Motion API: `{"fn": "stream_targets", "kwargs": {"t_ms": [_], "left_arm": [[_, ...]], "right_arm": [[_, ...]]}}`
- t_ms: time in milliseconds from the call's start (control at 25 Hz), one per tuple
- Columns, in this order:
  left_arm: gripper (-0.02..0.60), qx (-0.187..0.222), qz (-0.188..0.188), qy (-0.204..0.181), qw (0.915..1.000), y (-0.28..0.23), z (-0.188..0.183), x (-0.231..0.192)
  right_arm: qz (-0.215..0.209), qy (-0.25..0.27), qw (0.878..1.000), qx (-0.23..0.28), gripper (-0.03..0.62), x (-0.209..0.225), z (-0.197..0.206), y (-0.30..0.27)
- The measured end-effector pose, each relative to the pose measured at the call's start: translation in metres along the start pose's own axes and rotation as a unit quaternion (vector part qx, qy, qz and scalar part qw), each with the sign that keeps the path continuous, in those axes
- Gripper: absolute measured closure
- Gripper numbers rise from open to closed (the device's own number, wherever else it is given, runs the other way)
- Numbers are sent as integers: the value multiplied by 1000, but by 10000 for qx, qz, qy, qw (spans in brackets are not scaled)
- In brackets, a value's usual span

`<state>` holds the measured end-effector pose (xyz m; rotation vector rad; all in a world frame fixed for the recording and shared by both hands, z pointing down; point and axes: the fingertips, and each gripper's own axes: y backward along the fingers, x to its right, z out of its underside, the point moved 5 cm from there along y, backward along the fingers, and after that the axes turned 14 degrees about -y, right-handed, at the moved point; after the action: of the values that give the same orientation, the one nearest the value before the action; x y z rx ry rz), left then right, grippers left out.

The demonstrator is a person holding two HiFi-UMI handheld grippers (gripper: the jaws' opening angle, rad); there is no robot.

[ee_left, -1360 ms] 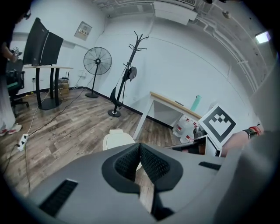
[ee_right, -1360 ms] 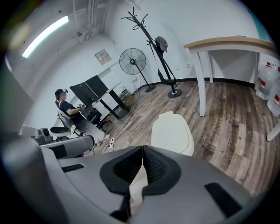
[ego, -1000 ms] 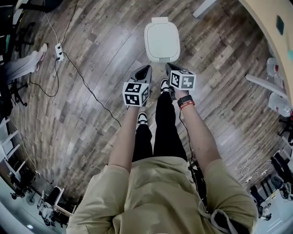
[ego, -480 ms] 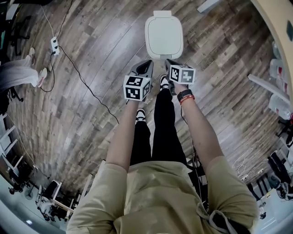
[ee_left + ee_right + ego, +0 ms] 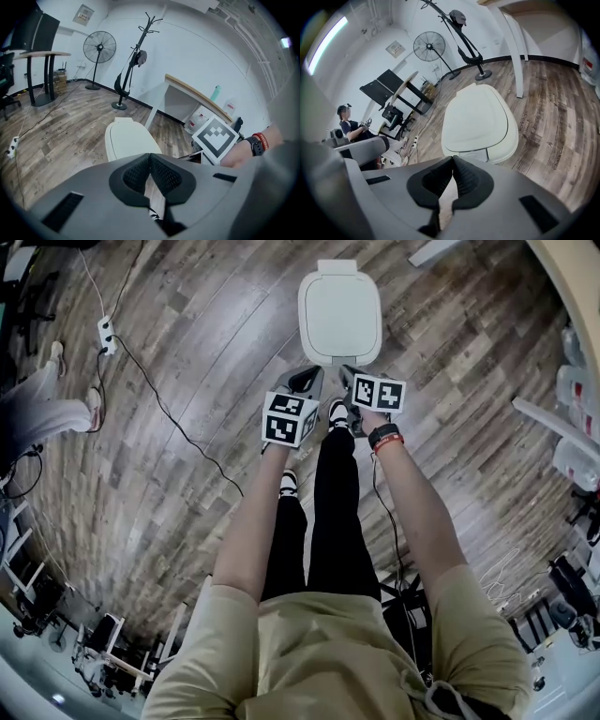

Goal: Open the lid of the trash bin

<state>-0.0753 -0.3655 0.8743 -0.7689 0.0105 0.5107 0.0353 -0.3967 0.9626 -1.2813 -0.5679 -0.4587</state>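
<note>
A white trash bin (image 5: 339, 315) stands on the wooden floor, its lid (image 5: 477, 118) down flat. In the left gripper view the bin (image 5: 125, 139) sits just beyond the jaws. My left gripper (image 5: 307, 381) hovers near the bin's front edge, jaws shut with nothing between them. My right gripper (image 5: 347, 379) hangs beside it, also near the front rim, jaws shut and empty. Neither touches the bin as far as I can see. In the right gripper view the jaw tips (image 5: 453, 159) meet just below the bin's front latch area.
A power strip (image 5: 103, 332) with a black cable (image 5: 169, 413) lies on the floor to the left. A desk (image 5: 197, 96) stands behind the bin, a coat stand (image 5: 133, 61) and fan (image 5: 99, 47) further back. A seated person (image 5: 351, 127) is at the far left.
Both grippers have moved forward toward the bin's front edge, and the person has stepped closer to the bin. The lid has stayed down.
</note>
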Motion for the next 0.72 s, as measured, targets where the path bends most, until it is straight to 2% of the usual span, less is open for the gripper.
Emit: {"fn": "stream_targets", "kwargs": {"t_ms": [320,720], "left_arm": [[557,-93,-217,309,9992,-17,31,-14],[557,-92,-82,163,9998,-37,35,-7]], "right_arm": [[-62,116,9998,-165,591,28,-2,-21],[-72,92,9995,-283,589,45,0,-39]]}}
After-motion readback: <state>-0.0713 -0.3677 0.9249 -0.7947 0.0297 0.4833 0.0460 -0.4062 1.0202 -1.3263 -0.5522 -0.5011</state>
